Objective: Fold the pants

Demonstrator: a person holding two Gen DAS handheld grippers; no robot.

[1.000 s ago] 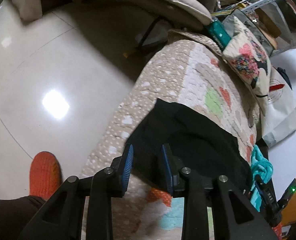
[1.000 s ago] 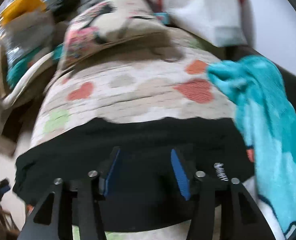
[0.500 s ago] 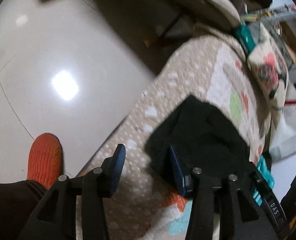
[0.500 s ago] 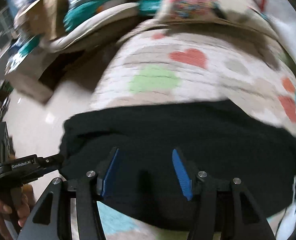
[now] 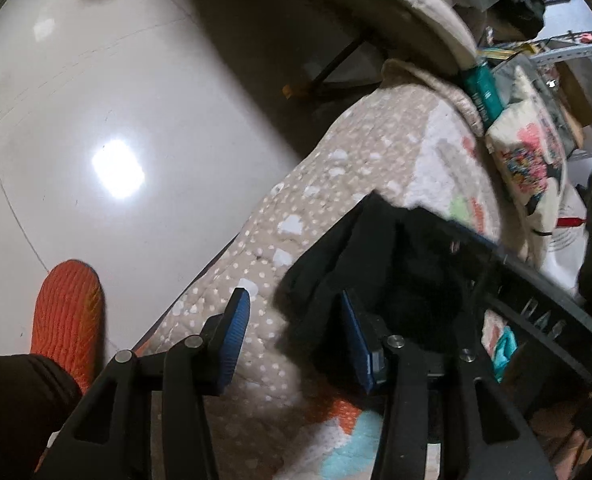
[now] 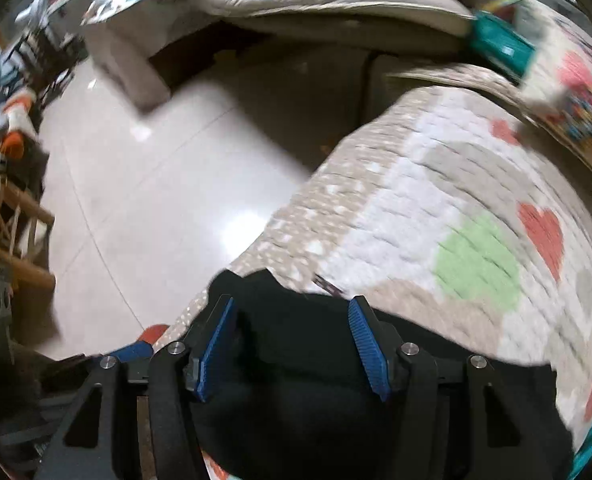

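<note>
The black pants (image 5: 392, 264) lie folded on a quilted bed cover with hearts and dots (image 5: 336, 184). My left gripper (image 5: 296, 340) is open at the pants' left corner, with the right pad against the cloth edge and the left pad over bare quilt. In the right wrist view the pants (image 6: 304, 364) fill the bottom of the frame. My right gripper (image 6: 292, 344) is open just above their left end, holding nothing. The right gripper's dark body (image 5: 536, 280) crosses over the pants in the left wrist view.
The shiny tiled floor (image 5: 136, 120) lies left of the bed edge. An orange slipper (image 5: 70, 312) stands on it by the bed. A printed cushion (image 5: 532, 160) lies at the head. A padded chair (image 6: 336, 4) and wooden frame (image 6: 12, 248) stand across the floor.
Both grippers have swung left toward the pants' left end. The right gripper moved from the pants' middle to the left corner and now shows in the left view. The left jaws have opened wider.
</note>
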